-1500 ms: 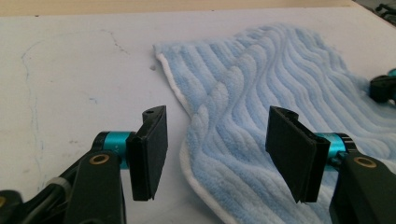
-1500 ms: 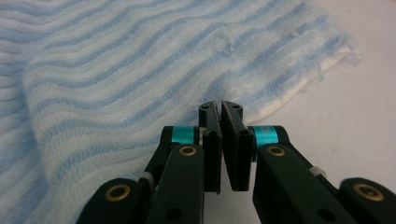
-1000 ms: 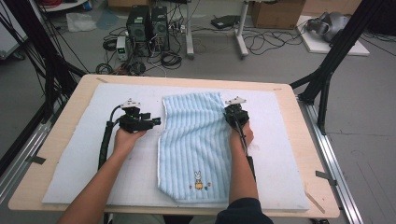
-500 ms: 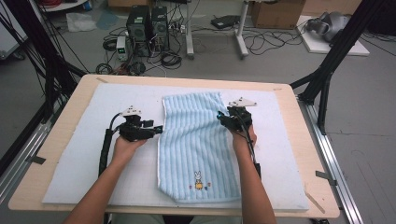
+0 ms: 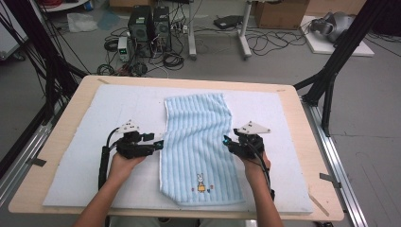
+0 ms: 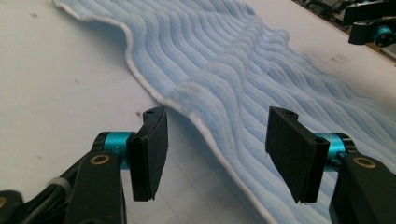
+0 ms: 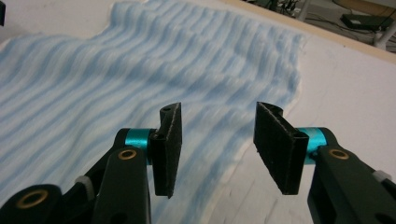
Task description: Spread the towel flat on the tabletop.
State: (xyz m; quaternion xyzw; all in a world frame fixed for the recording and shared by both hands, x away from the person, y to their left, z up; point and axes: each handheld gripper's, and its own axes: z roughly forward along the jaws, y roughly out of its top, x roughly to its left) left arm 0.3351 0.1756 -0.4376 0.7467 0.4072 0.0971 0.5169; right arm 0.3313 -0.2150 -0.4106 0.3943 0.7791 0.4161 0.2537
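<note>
Cables, computer boxes and black frame legs crowd the floor beyond the wooden table [image 5: 302, 142], whose top is covered by a pale foam mat [image 5: 85, 142]; on that mat a light blue ribbed towel [image 5: 198, 142] lies lengthwise down the middle, its rabbit motif [image 5: 201, 182] near the person's edge. The left gripper [image 5: 158, 144] sits just beside the towel's left white hem with its jaws standing well apart and nothing between them; in the left gripper view the hem runs between the pads [image 6: 152, 151], but they do not press on it. The right gripper [image 5: 227, 143] is at the towel's right edge, its jaws having just been opening, parted about halfway and empty, with the cloth's edge below them in the right gripper view. From here the likely trouble is an uneven grab: the towel already ripples along the left side, so a pinch there could catch a bunched fold rather than the single hem, and lifting would then drag the cloth askew. If one side closes on mat instead of fabric, the towel would swing from a single corner and crumple
</note>
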